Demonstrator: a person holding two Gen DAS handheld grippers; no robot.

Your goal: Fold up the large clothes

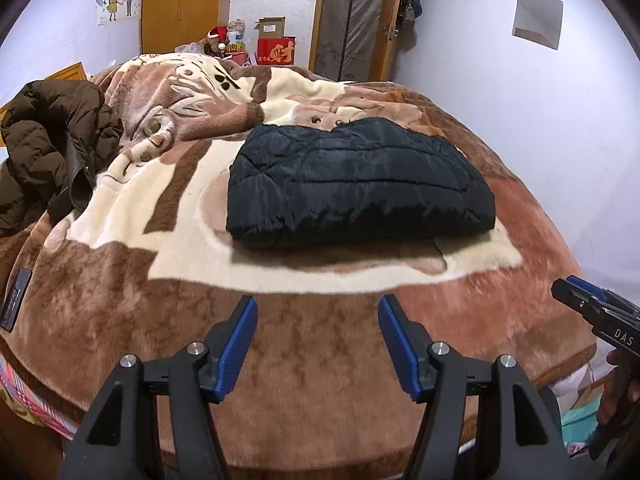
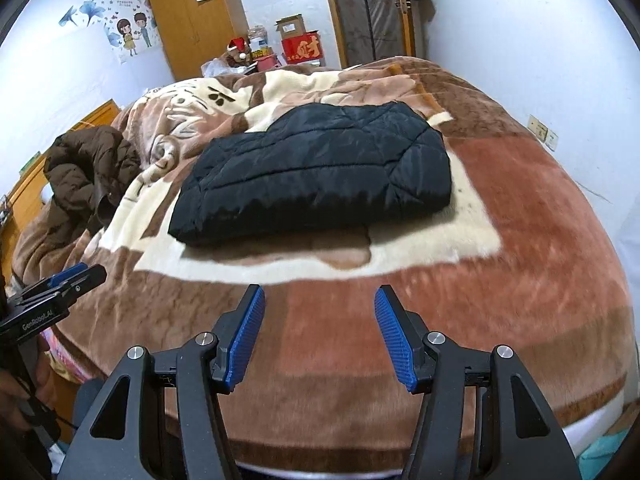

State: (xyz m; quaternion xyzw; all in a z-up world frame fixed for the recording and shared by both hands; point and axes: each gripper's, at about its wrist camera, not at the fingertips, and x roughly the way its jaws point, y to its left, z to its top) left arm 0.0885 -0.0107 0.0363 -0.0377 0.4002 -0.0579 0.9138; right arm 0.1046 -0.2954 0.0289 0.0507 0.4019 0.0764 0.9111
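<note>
A black quilted jacket (image 1: pixel 360 184) (image 2: pixel 316 172) lies folded into a flat rectangle in the middle of the bed. My left gripper (image 1: pixel 318 308) hangs over the near part of the bed, well short of the jacket, open with nothing between its blue pads. My right gripper (image 2: pixel 320 300) is also open and empty, equally far back from the jacket. Each gripper's tip shows in the other view: the right gripper (image 1: pixel 576 296) at the right edge, the left gripper (image 2: pixel 80 276) at the left edge. A brown puffer jacket (image 1: pixel 52 152) (image 2: pixel 88 172) lies crumpled at the bed's left side.
A brown and cream plush blanket (image 1: pixel 320 360) (image 2: pixel 520 240) covers the bed. A dark flat device (image 1: pixel 16 300) lies on its left edge. Behind the bed stand a wooden wardrobe (image 1: pixel 180 4), boxes (image 1: pixel 276 46) and a door (image 1: pixel 356 16). A white wall runs along the right.
</note>
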